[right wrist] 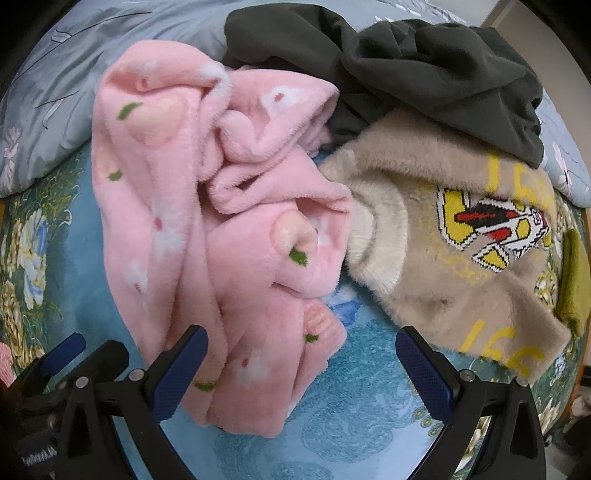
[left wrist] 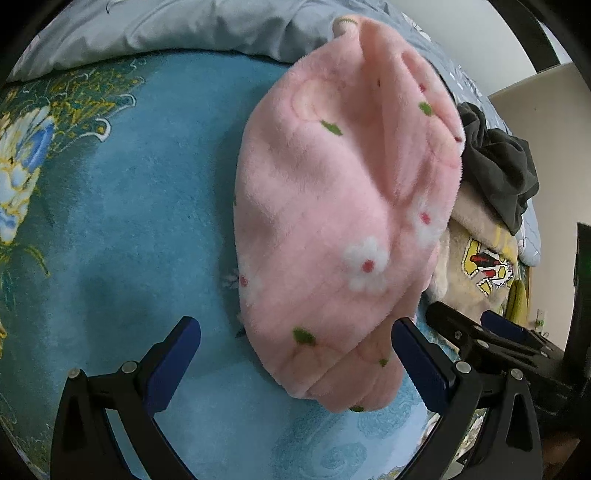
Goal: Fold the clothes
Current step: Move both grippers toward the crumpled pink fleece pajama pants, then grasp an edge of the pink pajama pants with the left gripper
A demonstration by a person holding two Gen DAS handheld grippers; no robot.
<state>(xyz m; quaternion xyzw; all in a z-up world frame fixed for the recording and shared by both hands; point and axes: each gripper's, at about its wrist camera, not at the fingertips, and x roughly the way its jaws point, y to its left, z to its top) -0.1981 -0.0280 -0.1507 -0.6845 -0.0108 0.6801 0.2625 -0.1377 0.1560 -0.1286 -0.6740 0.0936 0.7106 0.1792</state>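
A pink fleece garment (left wrist: 332, 206) with white flowers lies crumpled on the blue floral bedspread (left wrist: 140, 221). My left gripper (left wrist: 295, 365) is open, its jaws on either side of the garment's near end, holding nothing. In the right wrist view the same pink garment (right wrist: 207, 229) lies bunched in folds. My right gripper (right wrist: 301, 369) is open and empty, its left finger (right wrist: 181, 373) over the garment's near edge. A beige fuzzy sweater (right wrist: 461, 258) with a yellow and red emblem lies to the right. A dark grey garment (right wrist: 406, 70) is heaped behind it.
A grey-blue quilt (left wrist: 166, 29) lies along the back of the bed. The right gripper shows at the right edge of the left wrist view (left wrist: 491, 339). An olive-yellow cloth (right wrist: 574, 280) lies at the far right. The beige sweater (left wrist: 476, 254) and dark garment (left wrist: 498, 166) sit right of the pink one.
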